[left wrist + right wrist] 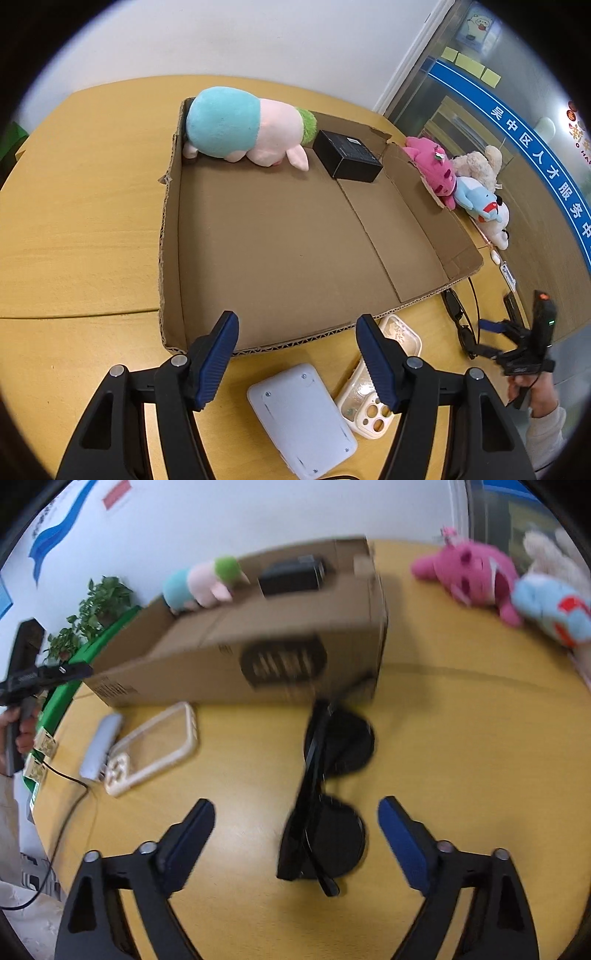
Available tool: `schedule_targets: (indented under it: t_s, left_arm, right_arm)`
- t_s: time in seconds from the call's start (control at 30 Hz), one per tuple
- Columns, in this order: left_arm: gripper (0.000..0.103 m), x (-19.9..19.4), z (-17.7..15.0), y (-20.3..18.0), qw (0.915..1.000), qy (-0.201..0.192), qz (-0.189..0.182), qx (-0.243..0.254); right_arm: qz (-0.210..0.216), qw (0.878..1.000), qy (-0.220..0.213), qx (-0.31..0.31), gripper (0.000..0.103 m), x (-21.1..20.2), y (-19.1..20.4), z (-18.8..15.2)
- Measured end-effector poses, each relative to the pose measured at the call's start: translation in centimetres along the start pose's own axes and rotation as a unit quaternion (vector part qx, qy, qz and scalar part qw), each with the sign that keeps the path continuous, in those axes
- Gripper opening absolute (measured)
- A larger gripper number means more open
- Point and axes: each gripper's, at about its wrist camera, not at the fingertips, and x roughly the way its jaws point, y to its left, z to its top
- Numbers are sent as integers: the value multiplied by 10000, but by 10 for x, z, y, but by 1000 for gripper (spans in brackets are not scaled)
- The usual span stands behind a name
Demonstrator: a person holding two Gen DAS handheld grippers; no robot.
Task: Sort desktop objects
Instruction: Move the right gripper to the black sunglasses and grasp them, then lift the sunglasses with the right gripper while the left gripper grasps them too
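Observation:
An open cardboard box (295,240) lies on the yellow table and holds a teal and pink plush (240,125) and a small black box (347,155). My left gripper (297,319) hangs open over the box's near edge, nothing between its fingers. Just below it lie a white flat device (301,417) and a cream phone case (376,387). In the blurred right wrist view, black sunglasses (332,812) lie folded on the table between the fingers of my right gripper (295,803). Its pads stand clear of them on both sides, so it is open.
Pink (469,572), blue (550,605) and beige (480,162) plush toys lie along the table's far right edge. A black cable (66,786) trails off the left side. A potted plant (96,613) and a green surface stand beyond the box.

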Motion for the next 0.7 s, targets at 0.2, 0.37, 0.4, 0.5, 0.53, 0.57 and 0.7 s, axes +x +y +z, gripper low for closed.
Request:
schedule_targets:
  t_s: [0.2,0.37,0.4,0.5,0.53,0.57,0.7]
  left_arm:
    - [66,-23,-3,-23,9993,-339,-152,6]
    - [66,-16,-12,-82,9947,-157,-942,385]
    - [66,-8,-15,-98,9923,-48,-1138,480]
    - [66,25,-25,-147,9830,435,-1640,696]
    - [66,42,-30,-167,9786,664,-1790,764]
    - [66,58,-32,-179,9748,841,-1893,834]
    - [65,126,-42,-217,9617,1557,-2112,787]
  right_arm:
    - [-473,9977,181,-455,68,20,11,-7]
    - [-500,9982,-7,-326,49,13,7,-15]
    - [-526,9980,-37,-343,49,12,9,-18]
    - [-444,9988,-124,-168,49,9,12,-25]
    - [-427,9989,-150,-122,49,8,14,-27]
    - [-399,9990,-178,-69,49,7,15,-29]
    - [-272,9989,-312,215,49,3,12,-37]
